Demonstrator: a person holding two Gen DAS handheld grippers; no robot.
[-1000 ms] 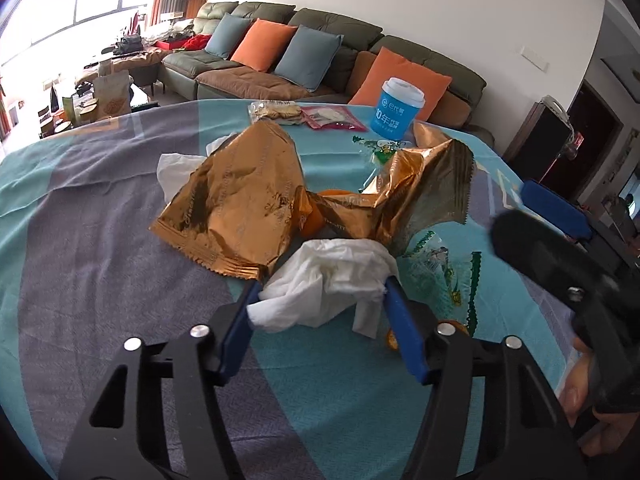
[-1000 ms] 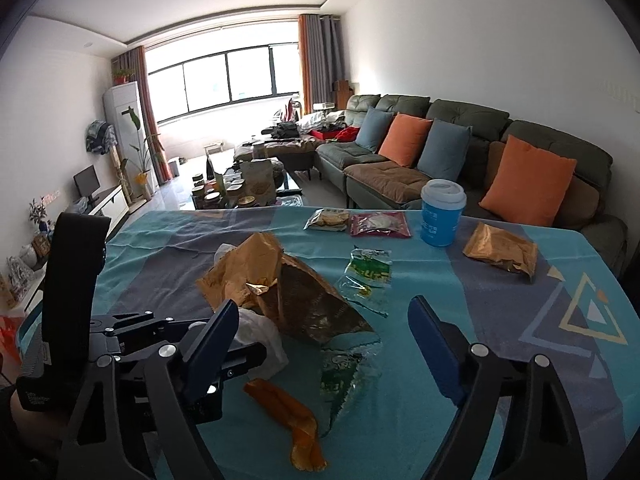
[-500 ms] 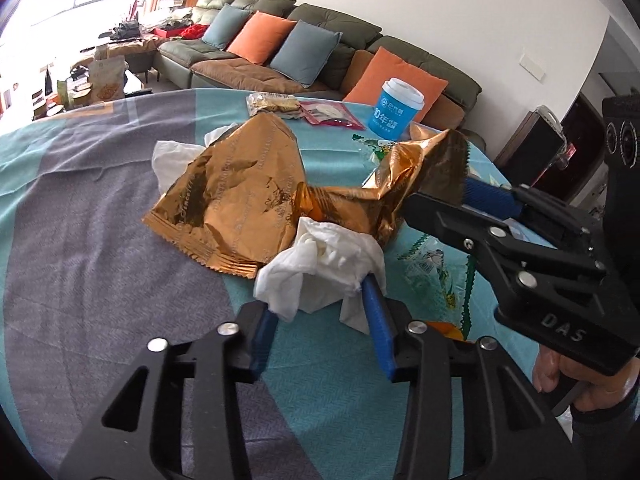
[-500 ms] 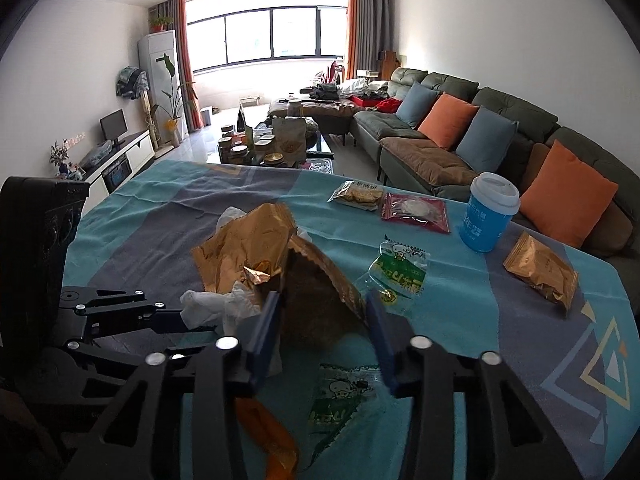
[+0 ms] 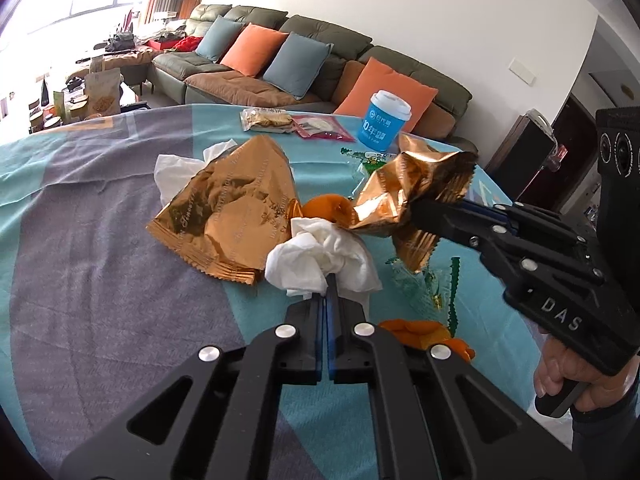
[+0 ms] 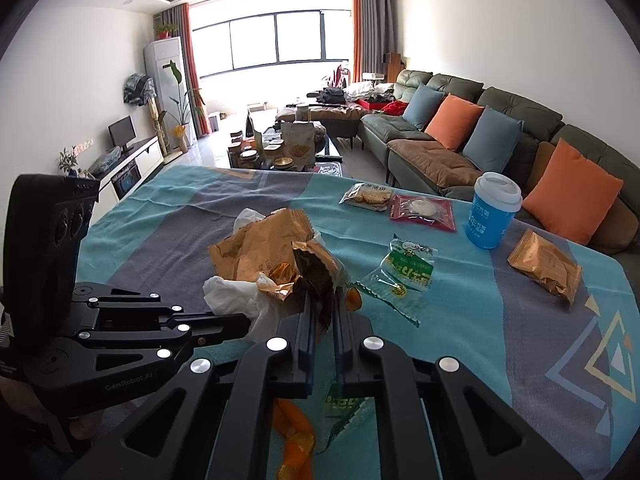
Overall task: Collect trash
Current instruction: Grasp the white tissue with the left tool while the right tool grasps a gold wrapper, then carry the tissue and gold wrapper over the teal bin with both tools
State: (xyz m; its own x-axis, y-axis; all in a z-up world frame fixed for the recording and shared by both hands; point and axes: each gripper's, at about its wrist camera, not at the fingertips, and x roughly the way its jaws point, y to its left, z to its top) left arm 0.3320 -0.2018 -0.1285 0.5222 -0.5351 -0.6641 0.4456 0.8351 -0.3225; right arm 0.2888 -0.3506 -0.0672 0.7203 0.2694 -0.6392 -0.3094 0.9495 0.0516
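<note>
Between the left claw (image 5: pixel 331 280) (clamped): tissue (image 5: pixel 320 256).

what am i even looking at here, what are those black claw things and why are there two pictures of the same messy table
These are not robot arms. A person holds a two-finger clamp in each hand, and each clamp carries a wide-angle camera looking along its fingers, so you get two views of one table.

In the left camera's picture, the left gripper is shut on a crumpled white tissue. The right gripper enters from the side, pinching one end of a torn gold wrapper; the person's hand holds its handle.

The right camera's picture shows that pinch from behind.

On the tablecloth lie a green snack packet, orange peel, a second gold packet, a blue cup and a biscuit pack.
</note>
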